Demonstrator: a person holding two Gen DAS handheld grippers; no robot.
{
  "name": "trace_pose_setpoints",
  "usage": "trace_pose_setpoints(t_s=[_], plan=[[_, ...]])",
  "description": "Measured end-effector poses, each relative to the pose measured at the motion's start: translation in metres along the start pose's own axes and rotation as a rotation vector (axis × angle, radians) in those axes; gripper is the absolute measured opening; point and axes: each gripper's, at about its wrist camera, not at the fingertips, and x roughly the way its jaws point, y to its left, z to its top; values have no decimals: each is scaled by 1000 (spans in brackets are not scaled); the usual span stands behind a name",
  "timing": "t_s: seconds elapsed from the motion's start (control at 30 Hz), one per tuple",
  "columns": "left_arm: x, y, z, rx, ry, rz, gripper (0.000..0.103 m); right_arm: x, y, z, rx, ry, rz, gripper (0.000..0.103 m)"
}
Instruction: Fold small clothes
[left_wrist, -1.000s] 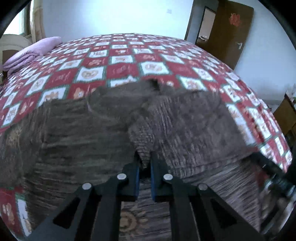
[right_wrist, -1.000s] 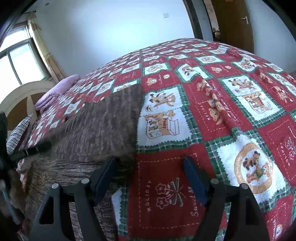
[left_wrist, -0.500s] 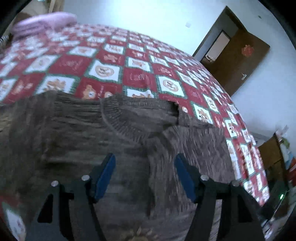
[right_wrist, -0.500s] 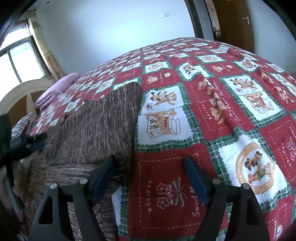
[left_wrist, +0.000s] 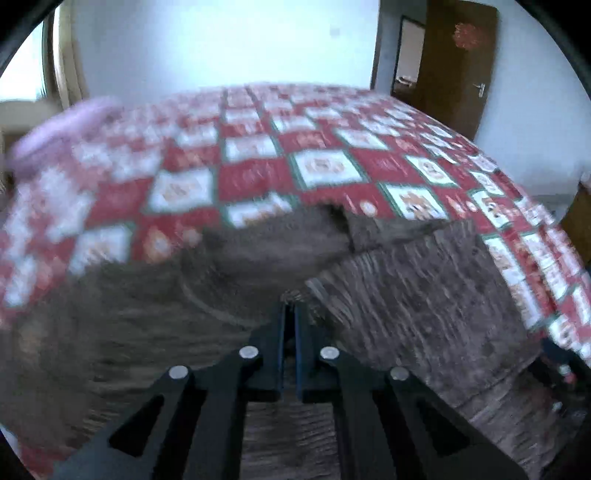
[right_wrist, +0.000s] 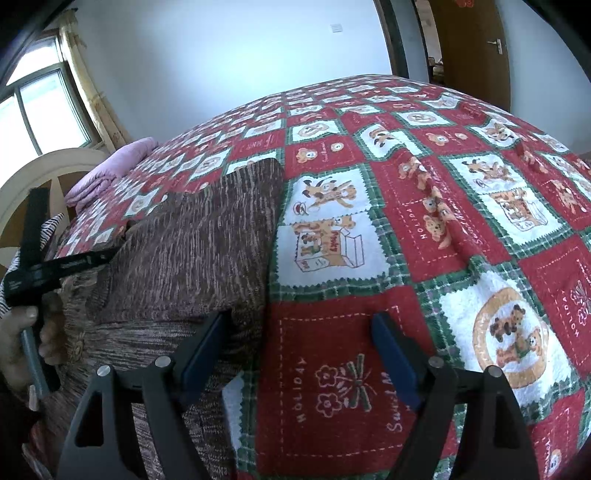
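Left wrist view, blurred: left gripper (left_wrist: 290, 314) fingers pressed nearly together, pinching a raised fold of the brown sweater (left_wrist: 406, 295). Sweater lies spread on the red patchwork quilt (left_wrist: 258, 177).

Right wrist view: right gripper (right_wrist: 299, 354) spread wide, holding nothing, over the sweater's (right_wrist: 192, 251) right edge where it meets the quilt (right_wrist: 480, 206). Pink pillow (right_wrist: 110, 170) beyond the sweater.

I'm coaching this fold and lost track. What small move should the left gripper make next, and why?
Probably lift and carry the pinched flap across. The left gripper looks shut on a fold of the brown sweater, while the right gripper hangs open at the sweater's edge over the quilt.
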Motion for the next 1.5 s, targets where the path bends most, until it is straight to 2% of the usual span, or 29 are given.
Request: trace_pose_setpoints(t_s=[0.07, 0.13, 0.2, 0.23, 0.27, 0.3, 0.33, 0.37, 0.43, 0.5, 0.67, 0.77, 0.83, 0.93, 0.97, 1.0, 1.03, 1.1, 1.23, 1.3, 1.43, 1.5], plan=[[-1, 5, 1, 41, -23, 85, 4, 0, 0, 0, -2, 0, -2, 82], [10, 11, 2, 60, -8, 165, 4, 0, 1, 0, -6, 2, -6, 82], [17, 24, 1, -9, 14, 99, 6, 1, 1, 0, -7, 2, -6, 82], [17, 31, 0, -60, 12, 61, 17, 1, 1, 0, -5, 2, -5, 82], [18, 33, -1, -86, 20, 63, 30, 1, 1, 0, -5, 2, -5, 82], [19, 33, -1, -91, 25, 82, 61, 1, 2, 0, -5, 2, -4, 82], [18, 32, -1, -87, 14, 117, 68, 1, 1, 0, -6, 3, -6, 82], [13, 28, -1, -80, -13, 138, 67, 1, 1, 0, -7, 3, -7, 82], [4, 14, -4, -36, -50, 121, 68, 0, 1, 0, -4, 1, -4, 83], [-3, 3, -9, 6, -58, 129, 70, -2, 0, 0, 2, -11, 4, 83], [12, -15, -37, 105, 55, 192, 70, -16, 26, 11, -91, -75, -41, 83], [5, -13, -40, 108, 47, 226, 73, -20, 57, 23, -179, -106, 33, 83], [5, -10, -44, 91, 62, 228, 74, -7, 70, 27, -201, -48, 74, 82], [2, -2, -50, 64, 66, 234, 82, 28, 83, 18, -203, 125, 115, 83], [0, 5, -52, 40, 70, 218, 83, 32, 92, 9, -259, 144, 90, 83], [-2, 10, -54, 21, 73, 197, 83, 30, 105, 1, -369, 124, 27, 83], [-3, 12, -55, 6, 77, 176, 83, 27, 113, -3, -423, 122, -2, 83], [-13, 28, -57, -62, 84, 120, 82, 19, 117, 1, -413, 130, -22, 83], [-40, 54, -67, -105, 53, 110, 81, 2, 141, 17, -421, 52, 2, 83], [-59, 74, -73, -133, 17, 121, 81, 7, 158, 22, -429, 40, 45, 83], [-90, 133, -86, -226, -21, 177, 88, 41, 200, 13, -462, 103, 119, 83], [-94, 162, -93, -264, -20, 212, 90, 63, 218, -1, -464, 186, 162, 83]])
